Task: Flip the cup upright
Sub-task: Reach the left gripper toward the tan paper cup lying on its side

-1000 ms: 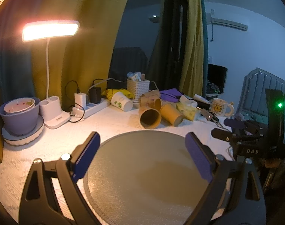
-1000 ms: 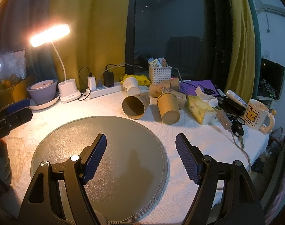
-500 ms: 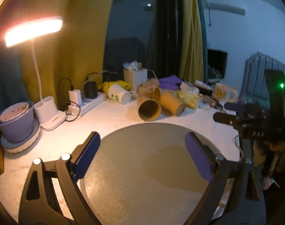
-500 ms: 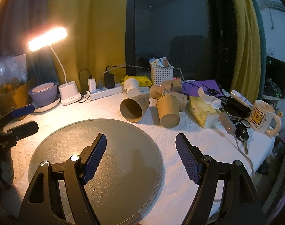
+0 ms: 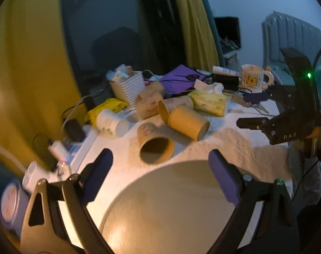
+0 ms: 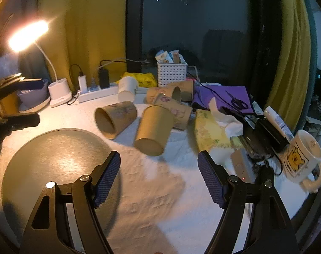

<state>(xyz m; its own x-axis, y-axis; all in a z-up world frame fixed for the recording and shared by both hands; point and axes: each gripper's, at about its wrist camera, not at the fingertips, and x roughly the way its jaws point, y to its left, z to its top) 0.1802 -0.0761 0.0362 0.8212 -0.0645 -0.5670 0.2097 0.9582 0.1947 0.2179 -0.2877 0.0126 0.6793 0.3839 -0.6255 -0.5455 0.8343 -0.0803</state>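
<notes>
Several brown paper cups lie on their sides on the white cloth. One cup (image 5: 155, 146) (image 6: 115, 118) lies with its open mouth toward my left gripper (image 5: 160, 177), which is open and empty just short of it. A plain brown cup (image 6: 153, 130) (image 5: 188, 123) lies with its closed bottom toward my right gripper (image 6: 159, 181), which is open, empty and a short way in front of it. More brown cups (image 6: 173, 105) lie behind. A white paper cup (image 6: 127, 87) lies further back.
A round grey mat (image 6: 54, 150) (image 5: 171, 207) lies at the front. A lamp base (image 6: 59, 94), power strip (image 6: 97, 94), white basket (image 6: 171, 74), tissue pack (image 6: 209, 131) and bear mug (image 6: 302, 156) crowd the back and right. A purple bowl (image 5: 10, 201) sits far left.
Both grippers have moved forward toward the cups. The left one swung right and tilted, so the lamp left its view. The right one shifted right off the mat.
</notes>
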